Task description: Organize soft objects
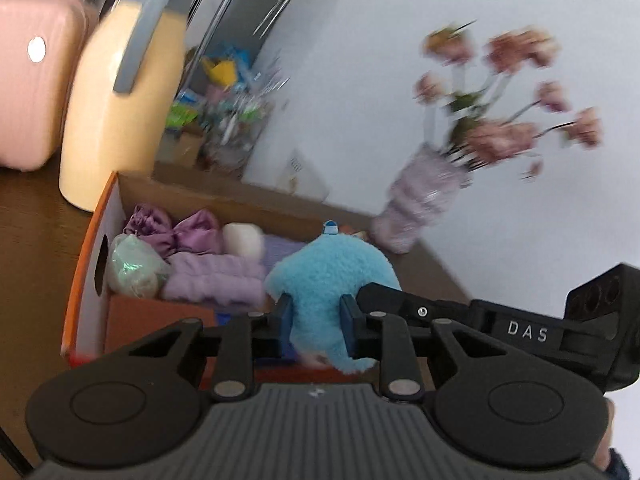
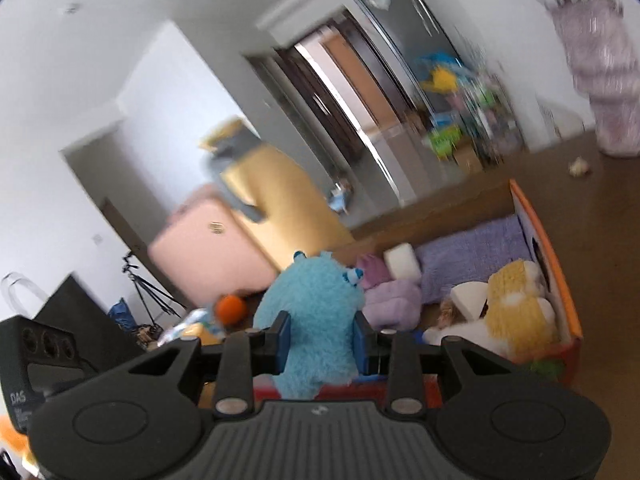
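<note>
Left wrist view shows my left claw [image 1: 314, 320] clamped on the fluffy blue plush monster [image 1: 332, 268], my right claw [image 2: 322, 338] gripping it too, above the orange-edged cardboard box [image 1: 86, 256]. I should lower it level into the gap, then release together. One plush; two purple towels [image 1: 216, 276].
</note>
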`<state>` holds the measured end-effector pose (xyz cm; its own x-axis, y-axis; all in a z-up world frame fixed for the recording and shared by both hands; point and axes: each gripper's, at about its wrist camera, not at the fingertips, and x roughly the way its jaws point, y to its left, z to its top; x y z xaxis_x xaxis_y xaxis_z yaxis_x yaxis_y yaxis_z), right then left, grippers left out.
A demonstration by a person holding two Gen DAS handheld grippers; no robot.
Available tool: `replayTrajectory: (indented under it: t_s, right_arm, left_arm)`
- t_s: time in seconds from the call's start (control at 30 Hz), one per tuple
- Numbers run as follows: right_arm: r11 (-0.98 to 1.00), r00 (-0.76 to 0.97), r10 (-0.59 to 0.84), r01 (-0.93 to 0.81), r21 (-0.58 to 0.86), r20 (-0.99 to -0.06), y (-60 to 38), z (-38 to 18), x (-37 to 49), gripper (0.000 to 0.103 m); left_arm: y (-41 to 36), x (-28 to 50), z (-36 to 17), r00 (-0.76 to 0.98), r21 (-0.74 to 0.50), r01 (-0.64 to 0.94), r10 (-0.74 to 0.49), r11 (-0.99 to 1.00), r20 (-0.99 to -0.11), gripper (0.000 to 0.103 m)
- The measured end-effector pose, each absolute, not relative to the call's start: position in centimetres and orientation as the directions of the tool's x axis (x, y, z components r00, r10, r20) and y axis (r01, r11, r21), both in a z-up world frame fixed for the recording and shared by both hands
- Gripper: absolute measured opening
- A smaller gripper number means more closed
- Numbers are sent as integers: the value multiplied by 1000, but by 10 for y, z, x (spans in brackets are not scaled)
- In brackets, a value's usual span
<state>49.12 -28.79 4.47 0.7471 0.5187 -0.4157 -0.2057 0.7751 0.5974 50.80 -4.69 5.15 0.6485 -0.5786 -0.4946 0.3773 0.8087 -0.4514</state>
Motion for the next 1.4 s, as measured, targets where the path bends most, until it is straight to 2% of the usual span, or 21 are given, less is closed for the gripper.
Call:
replayTrajectory:
  t_s: [0.1, 0.2, 0.27, 0.43, 0.57, 0.63, 0.77, 0.83, 0.87, 0.93, 1.0, 1.07, 1.13, 1.4]
  right_arm:
    - [793, 711, 508, -166, 586, -487, -285, 17, 535, 30]
    - [826, 675, 485, -145, 545, -556, -278, -8, 554, 32]
    - [851, 648, 464, -135, 508, -604, -272, -20, 560, 33]
    - [880, 658, 432, -156, 449, -616, -265, -17, 559, 35]
    - [906, 687, 384, -151, 395, -617, -265, 6, 546, 51]
    - [923, 725, 346, -148, 356, -596, -273, 28, 533, 55]
    - [948, 799, 272, -127, 291, -536, -288, 80, 499, 57]
    - [962, 832, 229, -115, 247, -505, -296, 105, 478, 60]
    - [968, 846, 209, -107, 227, -490, -299, 116, 467, 64]
    - [982, 876, 159, -92, 167, -455, -304, 133, 444, 75]
    - [996, 924, 71, -48, 69, -376, -304, 139, 418, 93]
    - [1000, 956, 25, -26, 0, -292, -303, 135, 396, 99]
    - [999, 962, 9, -18, -33, -271, -303, 129, 382, 99]
    - [999, 968, 30, -24, 27, -249, -302, 126, 355, 99]
  left_arm:
    - [-54, 543, 26, 614, -437, 340, -548, 833, -568, 25]
    - [-61, 556, 3, 589, -372, 345, -507, 862, -630, 25]
    - [-58, 558, -5, 590, -351, 353, -498, 867, -636, 25]
    - [-58, 557, -5, 602, -320, 349, -472, 881, -644, 28]
    - [-54, 543, 23, 642, -285, 339, -442, 896, -626, 38]
    - [-48, 528, 43, 680, -257, 332, -419, 908, -601, 63]
    - [-37, 495, 81, 771, -161, 272, -315, 949, -553, 74]
    - [-32, 471, 99, 830, -92, 231, -246, 968, -501, 99]
    - [-31, 458, 106, 863, -58, 214, -216, 975, -457, 103]
    - [-24, 429, 118, 910, -18, 191, -184, 981, -371, 103]
    - [-20, 408, 122, 931, -3, 175, -167, 985, -326, 103]
    - [-18, 391, 121, 950, 18, 154, -143, 988, -278, 103]
    - [-17, 376, 118, 966, 38, 122, -109, 992, -236, 103]
    - [-10, 349, 118, 967, 14, 110, -104, 994, -234, 103]
